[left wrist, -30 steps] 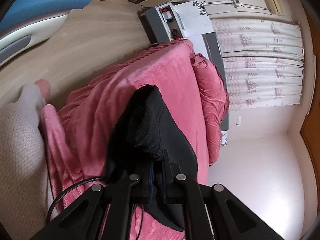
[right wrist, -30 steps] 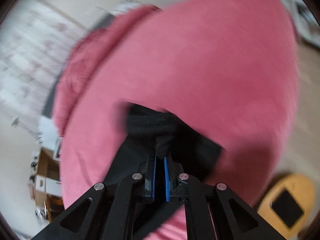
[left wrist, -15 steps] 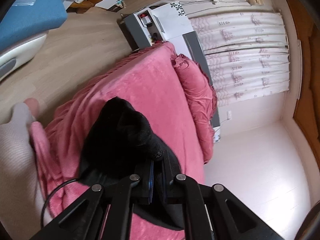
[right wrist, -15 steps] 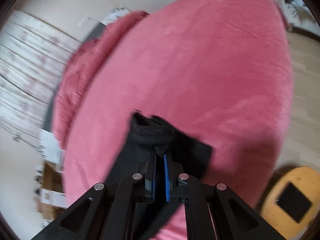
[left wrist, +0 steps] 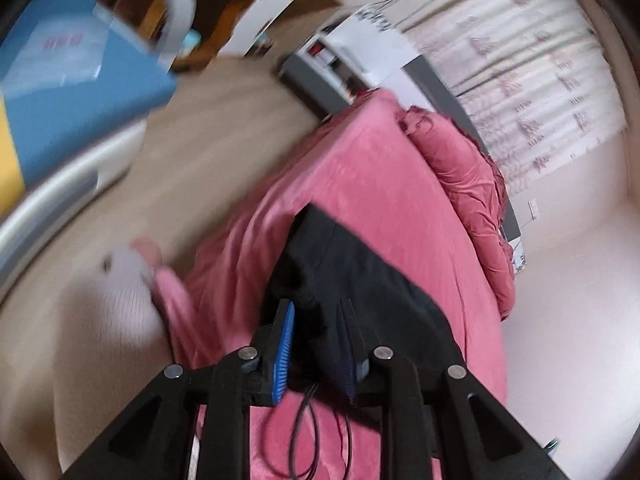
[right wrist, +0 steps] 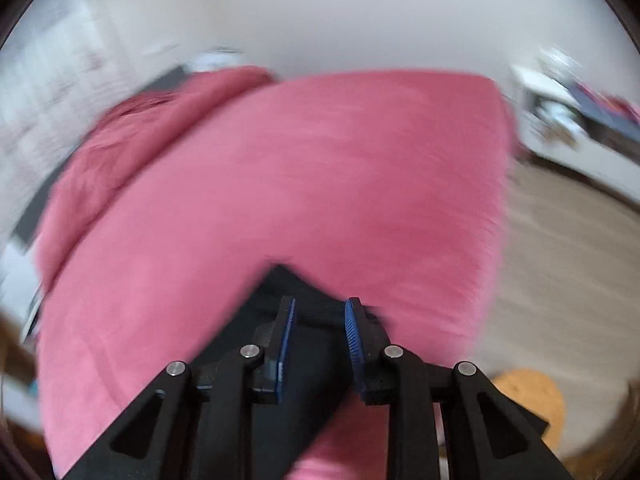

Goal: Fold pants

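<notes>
Jaws of both grippers are opening, spread above black pants (left wrist: 360, 280) on the pink bedspread (right wrist: 320, 168).

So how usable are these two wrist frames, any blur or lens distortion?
Left wrist: motion smear, worst on the blue box; fisheye bends the patterned curtain. Right wrist: heavier smear across the pink velvety bedspread; black pants edge soft.

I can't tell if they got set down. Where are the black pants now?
In both wrist views the black pants lie on the pink bedspread, just ahead of the opening left tongs and right tongs.
</notes>
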